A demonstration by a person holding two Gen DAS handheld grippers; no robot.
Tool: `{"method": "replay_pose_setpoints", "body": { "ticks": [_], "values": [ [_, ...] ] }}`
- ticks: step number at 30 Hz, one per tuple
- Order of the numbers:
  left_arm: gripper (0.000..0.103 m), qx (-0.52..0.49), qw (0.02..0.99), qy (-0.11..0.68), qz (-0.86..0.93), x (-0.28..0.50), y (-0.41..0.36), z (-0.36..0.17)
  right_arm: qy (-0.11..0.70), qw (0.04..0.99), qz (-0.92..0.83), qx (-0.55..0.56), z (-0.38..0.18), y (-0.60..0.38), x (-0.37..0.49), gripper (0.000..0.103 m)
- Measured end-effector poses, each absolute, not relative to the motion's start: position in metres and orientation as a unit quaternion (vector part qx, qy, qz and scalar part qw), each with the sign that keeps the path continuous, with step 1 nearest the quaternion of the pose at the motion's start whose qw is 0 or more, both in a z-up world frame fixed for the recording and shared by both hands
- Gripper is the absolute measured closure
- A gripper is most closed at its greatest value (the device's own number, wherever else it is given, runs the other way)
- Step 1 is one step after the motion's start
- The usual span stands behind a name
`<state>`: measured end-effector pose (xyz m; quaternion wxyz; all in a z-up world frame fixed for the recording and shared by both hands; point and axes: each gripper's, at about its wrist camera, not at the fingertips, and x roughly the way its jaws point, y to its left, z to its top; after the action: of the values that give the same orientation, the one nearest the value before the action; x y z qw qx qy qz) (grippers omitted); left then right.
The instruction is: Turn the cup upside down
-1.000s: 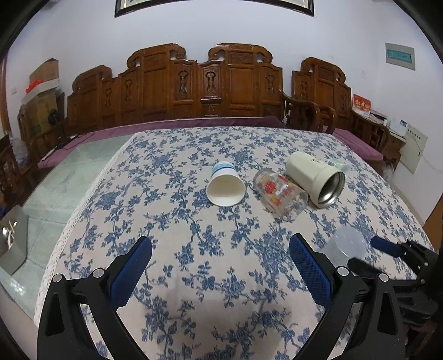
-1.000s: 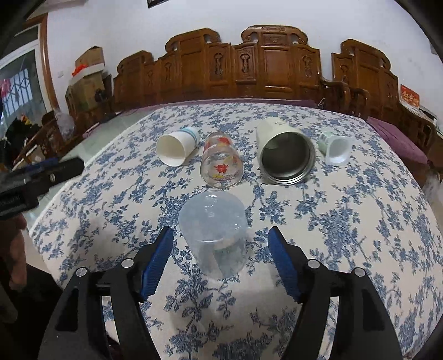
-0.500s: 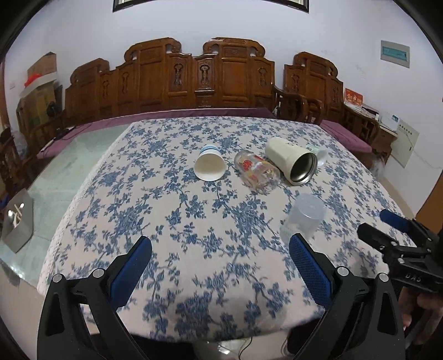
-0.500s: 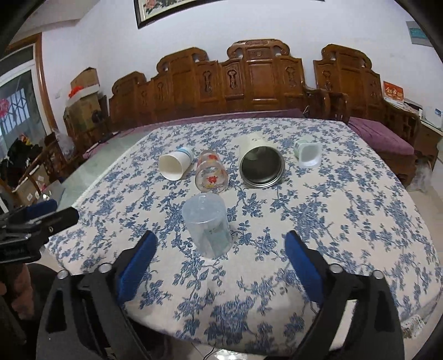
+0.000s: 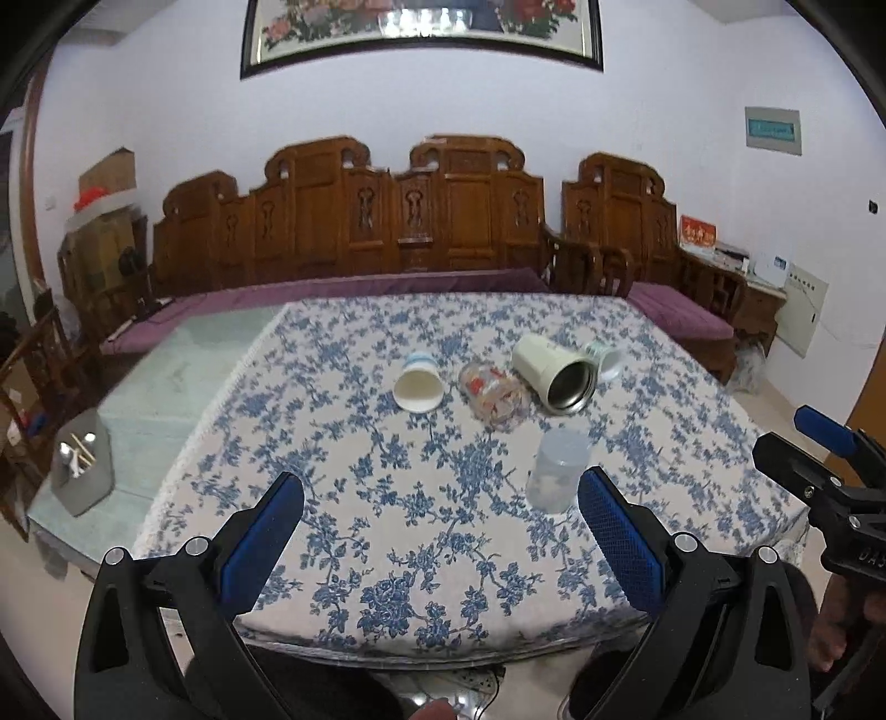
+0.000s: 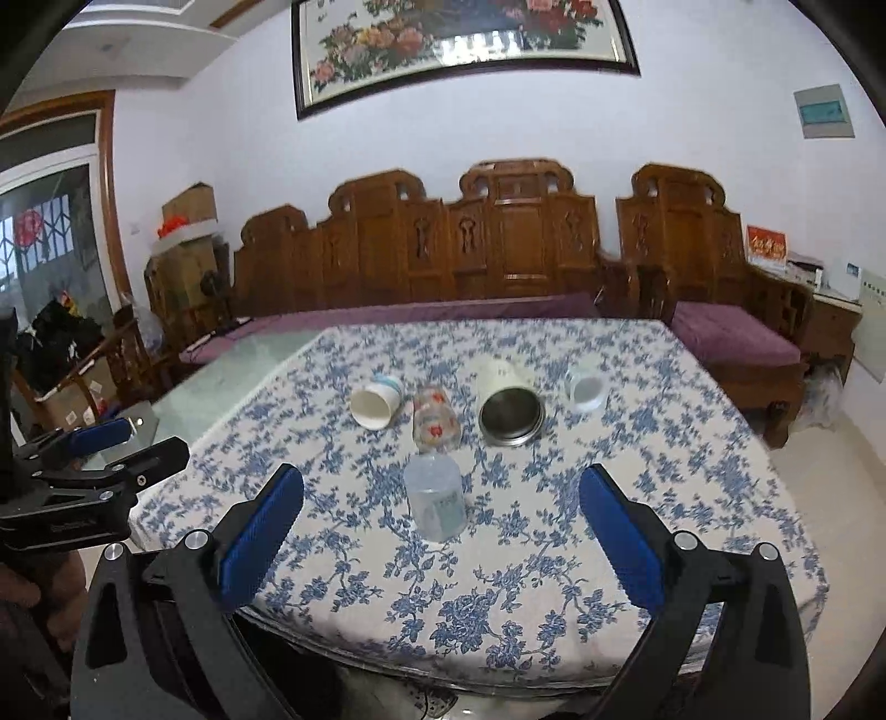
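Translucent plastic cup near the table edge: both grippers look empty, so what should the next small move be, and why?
Probably nothing more on this translucent cup: it already stands mouth-down on the tablecloth. Both the right gripper and left gripper are open and clear of it, so easing back seems right.

left gripper [image 5: 440, 501] gaping empty, right gripper [image 6: 442, 498] likewise

Home living room: carved wooden sofa [image 6: 498, 249], framed floral picture [image 6: 459, 50], flowered tablecloth [image 6: 637, 443].
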<state>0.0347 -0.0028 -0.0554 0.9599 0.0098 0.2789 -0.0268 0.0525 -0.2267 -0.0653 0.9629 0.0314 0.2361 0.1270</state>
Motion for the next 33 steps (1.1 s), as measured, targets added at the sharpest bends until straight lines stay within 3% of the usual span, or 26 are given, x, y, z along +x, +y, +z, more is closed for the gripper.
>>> {"method": "replay_pose_setpoints", "body": {
  "ticks": [12, 33],
  "values": [
    [0.008, 0.007, 0.975, 0.22, -0.008, -0.019, -0.002, -0.009, 0.173, 0.977, 0.118, 0.03, -0.023, -0.237, 0.005, 0.003],
    [0.008, 0.009, 0.979, 0.201, -0.006, -0.033, -0.003, -0.006, 0.171, 0.978, 0.112, 0.03, -0.023, -0.236, 0.003, 0.003]
  ]
}}
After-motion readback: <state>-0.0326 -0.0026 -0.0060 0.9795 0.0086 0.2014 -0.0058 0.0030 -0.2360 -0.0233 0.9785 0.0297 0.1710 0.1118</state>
